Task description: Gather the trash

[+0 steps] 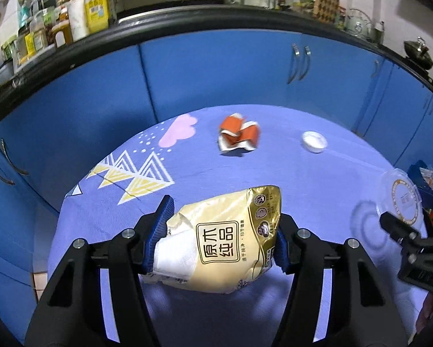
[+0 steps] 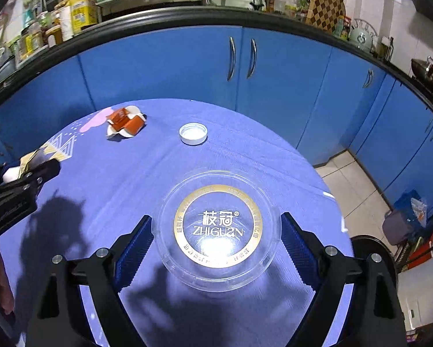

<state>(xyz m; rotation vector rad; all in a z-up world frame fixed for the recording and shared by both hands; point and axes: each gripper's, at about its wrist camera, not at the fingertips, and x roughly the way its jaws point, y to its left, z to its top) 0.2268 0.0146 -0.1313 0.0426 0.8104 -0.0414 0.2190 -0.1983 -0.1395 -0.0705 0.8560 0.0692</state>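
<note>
My left gripper [image 1: 223, 231] is shut on a cream and gold tissue packet [image 1: 225, 237] with white tissue showing at its left end, above the blue-cloth table [image 1: 187, 167]. My right gripper [image 2: 216, 240] has both fingers against the rim of a clear round plastic lid [image 2: 218, 228] printed ZHIGUAN with a gold ring. The lid also shows at the right edge of the left wrist view [image 1: 401, 199]. A crumpled orange and white wrapper [image 1: 238, 136] [image 2: 125, 123] and a white bottle cap [image 1: 314, 141] [image 2: 193, 134] lie at the table's far side.
Blue cabinet doors [image 2: 187, 66] under a black counter edge [image 1: 216, 17] stand behind the table. Bottles and jars [image 1: 72, 20] crowd the counter. The tiled floor [image 2: 352, 185] lies to the right, with a blue bag [image 2: 407, 217] and a shelf on it.
</note>
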